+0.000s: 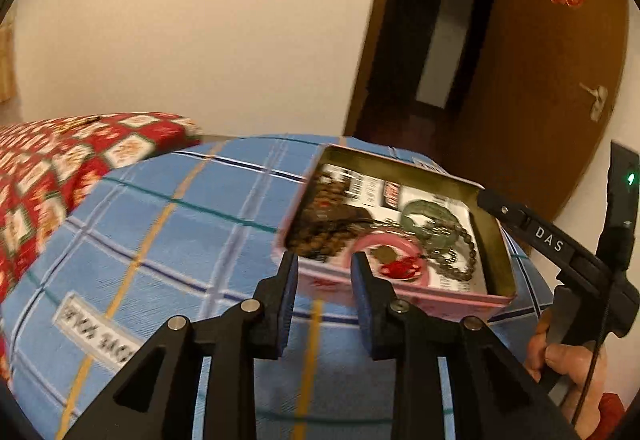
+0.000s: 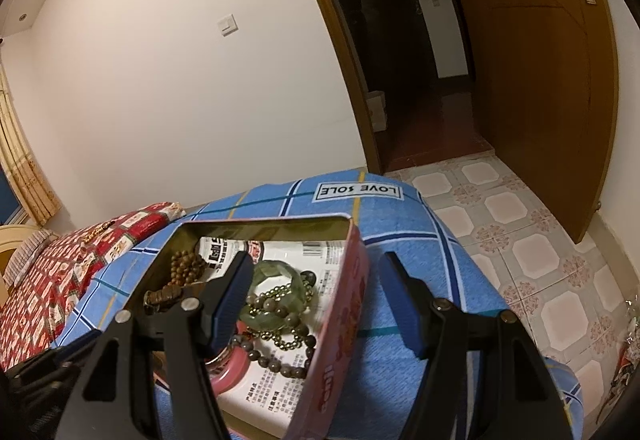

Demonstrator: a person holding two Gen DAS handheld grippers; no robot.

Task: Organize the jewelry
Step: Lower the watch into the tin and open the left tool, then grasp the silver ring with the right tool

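The pink tin (image 1: 404, 282) sat open on the blue checked bedspread (image 1: 160, 240), beads and a green bangle (image 2: 280, 280) inside, the left gripper (image 1: 326, 264) narrow and empty at its near wall, the right gripper (image 2: 316, 286) wide, straddling its right wall.

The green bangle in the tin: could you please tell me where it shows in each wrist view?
Left wrist view: the green bangle lies right of centre, toward the far right corner of the pink tin.
Right wrist view: it lies just below centre, beside the inner finger of the right gripper.
Shared landmark: the LOVE SOLE label on the blue plaid cloth.
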